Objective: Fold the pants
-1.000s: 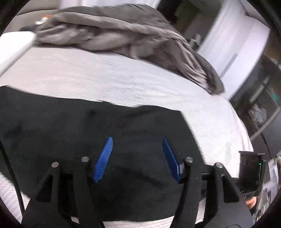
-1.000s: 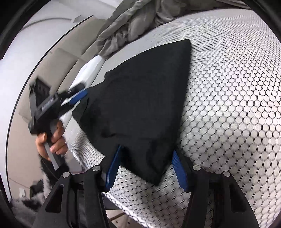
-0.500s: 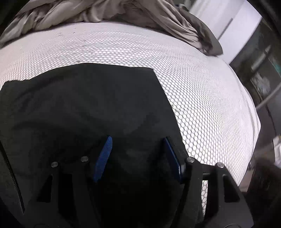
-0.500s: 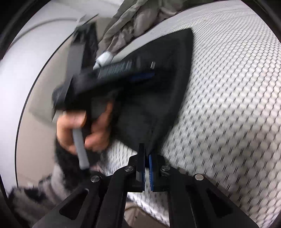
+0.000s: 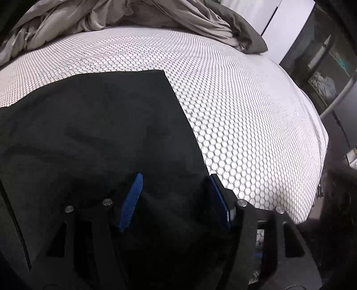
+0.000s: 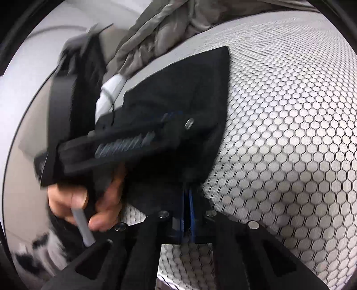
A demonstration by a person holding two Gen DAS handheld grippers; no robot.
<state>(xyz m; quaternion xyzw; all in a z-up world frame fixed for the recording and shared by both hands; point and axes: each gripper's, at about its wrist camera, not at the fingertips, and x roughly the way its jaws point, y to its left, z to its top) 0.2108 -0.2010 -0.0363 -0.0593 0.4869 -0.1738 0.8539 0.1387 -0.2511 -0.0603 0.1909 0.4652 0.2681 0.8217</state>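
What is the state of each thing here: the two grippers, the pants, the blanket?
Right gripper: shut on the near edge of the pants.
Left gripper: open, over the pants.
Black pants: lying flat on the bed, partly folded.
Grey blanket: crumpled at the far side of the bed.

left wrist view: close above the black pants [image 5: 93,133], angled steeply down along the left gripper [image 5: 176,196], facing across the honeycomb-patterned bed [image 5: 245,111] toward a rumpled grey blanket [image 5: 156,15]. right wrist view: low at the bed's near edge, facing along the right gripper [image 6: 187,196]. shared: pants, bed, blanket, left gripper.
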